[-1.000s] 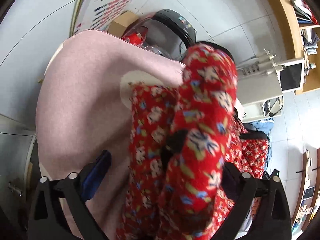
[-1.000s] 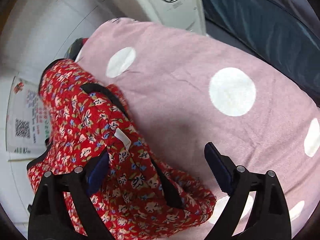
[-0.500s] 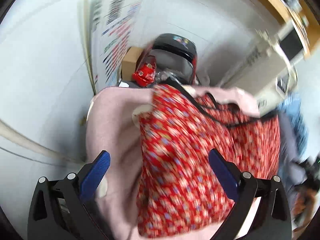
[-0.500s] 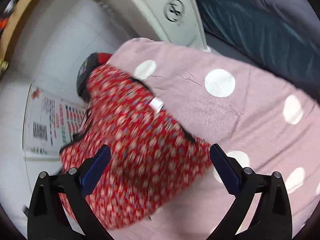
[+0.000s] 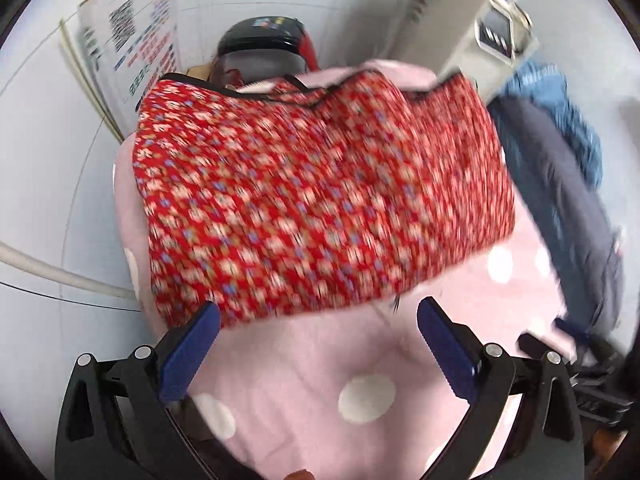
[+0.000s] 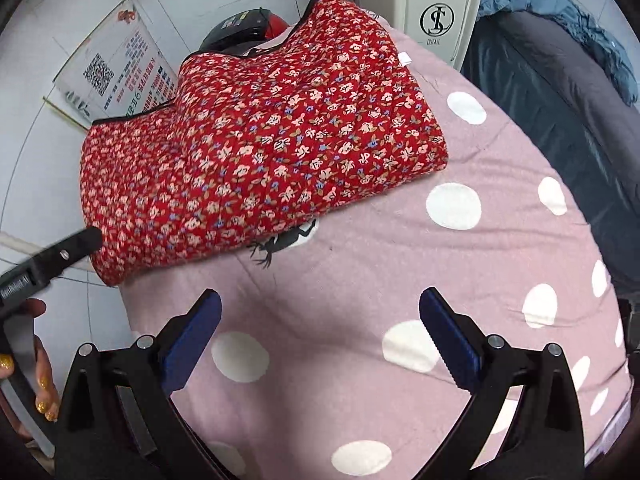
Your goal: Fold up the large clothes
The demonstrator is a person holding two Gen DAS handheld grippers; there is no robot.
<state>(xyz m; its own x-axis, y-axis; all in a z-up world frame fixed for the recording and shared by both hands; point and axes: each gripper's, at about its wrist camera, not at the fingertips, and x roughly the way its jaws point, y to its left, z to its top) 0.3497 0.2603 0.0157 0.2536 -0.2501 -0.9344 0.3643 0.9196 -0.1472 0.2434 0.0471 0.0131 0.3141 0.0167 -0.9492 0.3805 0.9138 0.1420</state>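
Since the earlier frames, the red quilted floral garment with black edge binding (image 6: 256, 152) has gone from bunched between the jaws to lying released, and both tools have drawn back from it. It now rests as a compact, roughly rectangular folded stack on the pink bedcover with white polka dots (image 6: 400, 280), toward the far left corner, with its left end overhanging the cover edge.

Left gripper (image 5: 318, 338): jaws spread wide, nothing between them; only bedcover shows in the gap. In the right wrist view its black tip reaches in from the left margin, just beside the lower left corner of the garment; contact cannot be confirmed.

Right gripper (image 6: 320, 320): jaws spread wide, empty, held above bare bedcover, clear of the garment's near edge.

The withdrawn, open stance suggests a fold has just been laid and the result is being checked. Thick padding keeps the stack puffed rather than flat. A white care label (image 6: 405, 58) projects at the far right corner.

Judged from the compact shape, folding is near completion; a final squaring or pressing may remain.
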